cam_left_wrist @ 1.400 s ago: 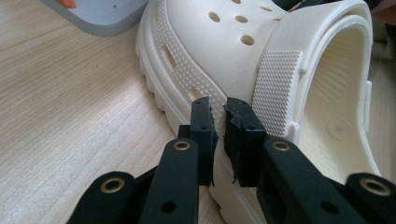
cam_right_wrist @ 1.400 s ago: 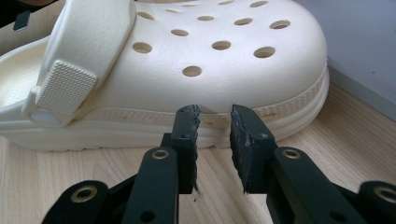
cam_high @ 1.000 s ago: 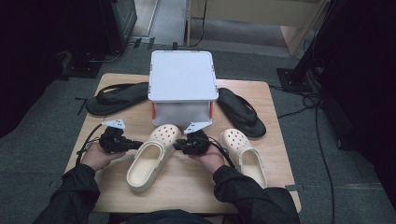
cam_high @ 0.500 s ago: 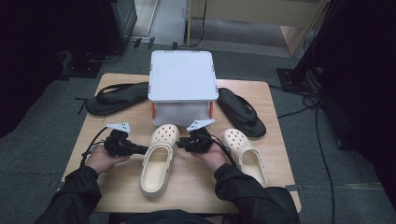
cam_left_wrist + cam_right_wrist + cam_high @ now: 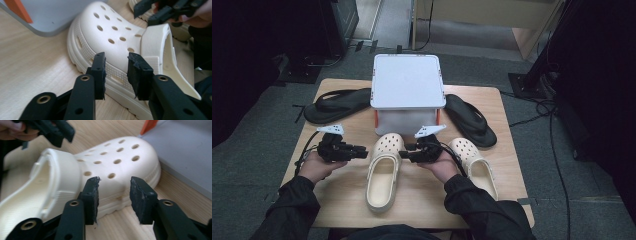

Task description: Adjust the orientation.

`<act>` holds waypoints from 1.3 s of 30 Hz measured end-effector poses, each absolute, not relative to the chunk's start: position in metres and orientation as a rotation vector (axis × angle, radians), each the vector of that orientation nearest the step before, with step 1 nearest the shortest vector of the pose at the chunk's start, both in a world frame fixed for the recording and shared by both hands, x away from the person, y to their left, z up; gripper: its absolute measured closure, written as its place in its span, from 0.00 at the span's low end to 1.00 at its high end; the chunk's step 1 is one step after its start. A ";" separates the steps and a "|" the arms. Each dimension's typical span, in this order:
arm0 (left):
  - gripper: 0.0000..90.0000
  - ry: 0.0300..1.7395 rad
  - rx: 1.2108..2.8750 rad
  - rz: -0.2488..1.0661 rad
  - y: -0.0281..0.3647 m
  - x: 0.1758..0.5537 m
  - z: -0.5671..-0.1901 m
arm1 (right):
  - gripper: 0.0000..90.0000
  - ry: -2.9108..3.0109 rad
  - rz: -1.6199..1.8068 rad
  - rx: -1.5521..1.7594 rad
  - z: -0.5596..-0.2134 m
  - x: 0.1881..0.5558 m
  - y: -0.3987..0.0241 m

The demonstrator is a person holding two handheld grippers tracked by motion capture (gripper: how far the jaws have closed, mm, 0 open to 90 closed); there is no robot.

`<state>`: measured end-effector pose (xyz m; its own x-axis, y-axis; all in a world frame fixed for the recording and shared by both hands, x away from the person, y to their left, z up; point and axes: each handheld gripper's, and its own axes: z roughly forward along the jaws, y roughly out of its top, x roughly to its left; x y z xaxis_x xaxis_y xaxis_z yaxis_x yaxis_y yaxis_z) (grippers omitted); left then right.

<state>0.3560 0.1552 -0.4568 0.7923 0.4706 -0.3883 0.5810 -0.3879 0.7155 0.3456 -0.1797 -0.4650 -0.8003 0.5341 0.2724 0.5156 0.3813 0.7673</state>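
A cream clog [image 5: 383, 170] with holes lies on the wooden table [image 5: 337, 200], toe toward the white lidded box [image 5: 408, 82]. My left gripper [image 5: 362, 150] sits at its left side and my right gripper [image 5: 407, 148] at its right side, both near the toe part. In the left gripper view the clog [image 5: 110, 32] lies just beyond the left gripper [image 5: 116, 58], whose jaws have just been opening and press on nothing. In the right gripper view the right gripper [image 5: 113, 182] has likewise been opening, with the clog [image 5: 117, 157] behind the gap. A second cream clog [image 5: 474, 162] lies to the right.
Two black flip-flops lie beside the box, one at the left [image 5: 337, 106] and one at the right [image 5: 472, 120]. Orange clasps [image 5: 376, 117] show on the box front. The person's dark sleeves come in at the bottom. Grey floor and cables surround the table.
The left clog has swung from slanted to straight, its heel moving right. Both hands have shifted slightly with it and now flank its toe part.
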 end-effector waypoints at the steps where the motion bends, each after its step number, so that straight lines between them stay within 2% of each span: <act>1: 0.70 0.784 2.050 -0.137 0.155 0.356 -0.454 | 0.58 2.597 1.448 0.990 -0.460 0.342 -0.181; 4: 0.67 0.791 2.040 -0.108 0.154 0.357 -0.447 | 0.55 2.593 1.483 0.990 -0.454 0.338 -0.182; 7: 0.65 0.772 2.031 -0.092 0.148 0.363 -0.438 | 0.47 2.597 1.494 0.943 -0.444 0.324 -0.182; 11: 0.63 0.773 2.006 -0.083 0.146 0.369 -0.430 | 0.44 2.605 1.505 0.933 -0.444 0.313 -0.175; 21: 0.62 0.775 2.000 -0.074 0.147 0.373 -0.422 | 0.40 2.647 1.380 0.910 -0.462 0.305 -0.148; 33: 0.62 0.758 2.013 -0.078 0.136 0.385 -0.406 | 0.35 2.562 1.336 0.943 -0.471 0.304 -0.142; 39: 0.62 0.748 2.000 -0.094 0.132 0.392 -0.397 | 0.36 2.541 1.315 0.946 -0.472 0.302 -0.140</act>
